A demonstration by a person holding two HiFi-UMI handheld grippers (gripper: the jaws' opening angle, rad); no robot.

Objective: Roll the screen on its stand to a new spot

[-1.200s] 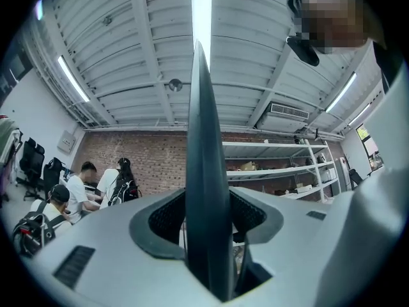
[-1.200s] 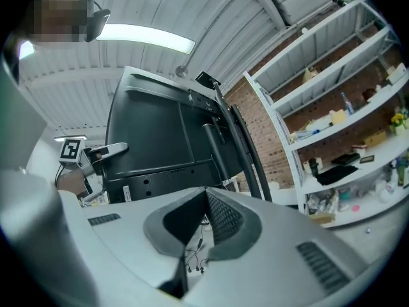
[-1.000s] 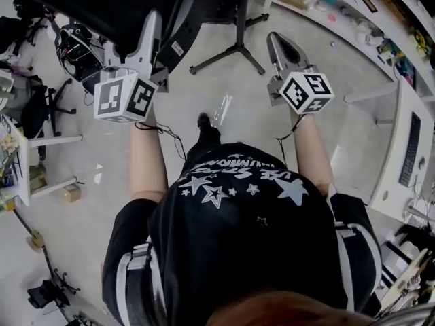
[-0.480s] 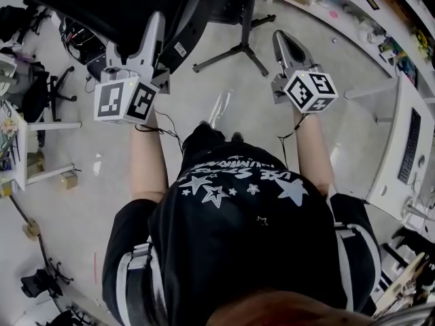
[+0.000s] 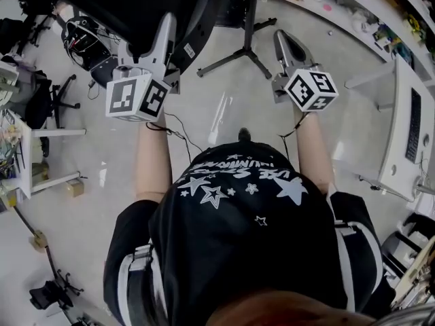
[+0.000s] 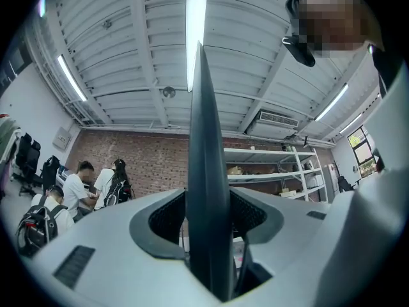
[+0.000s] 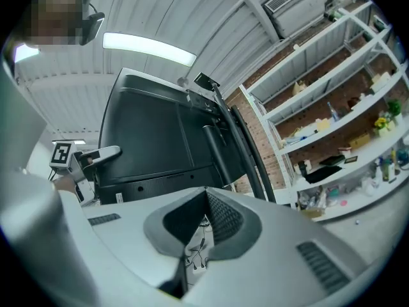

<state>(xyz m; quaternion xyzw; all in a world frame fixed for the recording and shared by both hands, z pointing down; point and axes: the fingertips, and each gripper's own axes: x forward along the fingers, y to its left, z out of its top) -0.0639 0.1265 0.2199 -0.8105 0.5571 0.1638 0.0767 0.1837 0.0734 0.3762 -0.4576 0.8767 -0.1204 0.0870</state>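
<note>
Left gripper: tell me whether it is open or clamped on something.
Clamped. In the left gripper view, the left gripper has its jaws pressed on both sides of the screen, whose dark edge stands upright between them.

**Room setting.** We take the brick wall [image 6: 147, 165] as our reference. Above it we see a white ribbed ceiling [image 6: 128, 50] carrying long strip lights [image 6: 195, 31]. An air-conditioning unit [image 6: 276, 118] hangs just above the wall's top edge. Against the wall, toward its right end, stands white open shelving [image 6: 275, 171]. Farther right, a window [image 6: 364, 151] admits daylight. At the wall's left foot, people [image 6: 80, 187] sit near black office chairs [image 6: 29, 158]. Away from the wall, we note a pale glossy floor [image 5: 102, 202] and a white desk [image 5: 396, 168].
</note>
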